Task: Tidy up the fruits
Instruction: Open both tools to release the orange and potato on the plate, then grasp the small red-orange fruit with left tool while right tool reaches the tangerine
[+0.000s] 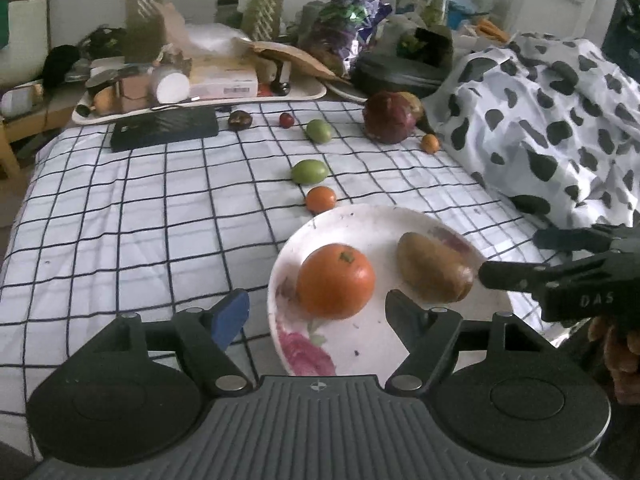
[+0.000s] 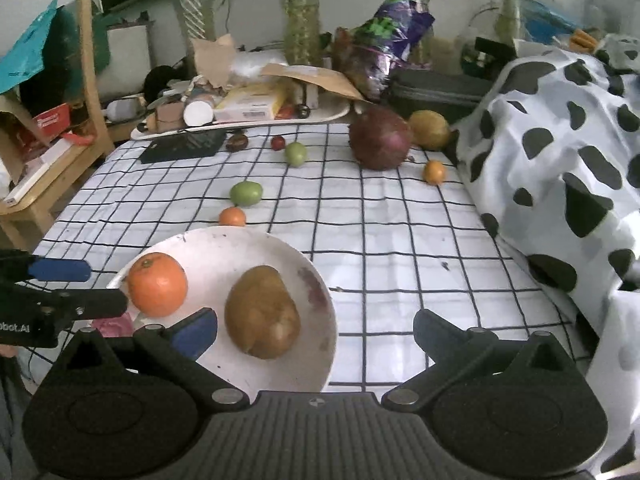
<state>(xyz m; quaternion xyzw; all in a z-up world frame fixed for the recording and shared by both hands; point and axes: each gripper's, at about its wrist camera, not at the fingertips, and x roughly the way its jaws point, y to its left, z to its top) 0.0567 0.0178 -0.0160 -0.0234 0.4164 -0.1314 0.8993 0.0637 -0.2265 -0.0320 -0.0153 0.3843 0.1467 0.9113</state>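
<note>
With orange (image 1: 335,280) and pear (image 2: 262,312) on the plate (image 1: 360,220) between each spread, empty tool's fingers, left tool (image 1: 318,312) and right tool (image 2: 316,330), reach ahead for the small orange (image 1: 320,199) just past the rim, closing gently.

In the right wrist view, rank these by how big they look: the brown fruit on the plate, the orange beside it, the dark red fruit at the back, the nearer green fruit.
1. Brown fruit
2. Dark red fruit, though farther off
3. Orange
4. Green fruit
</note>
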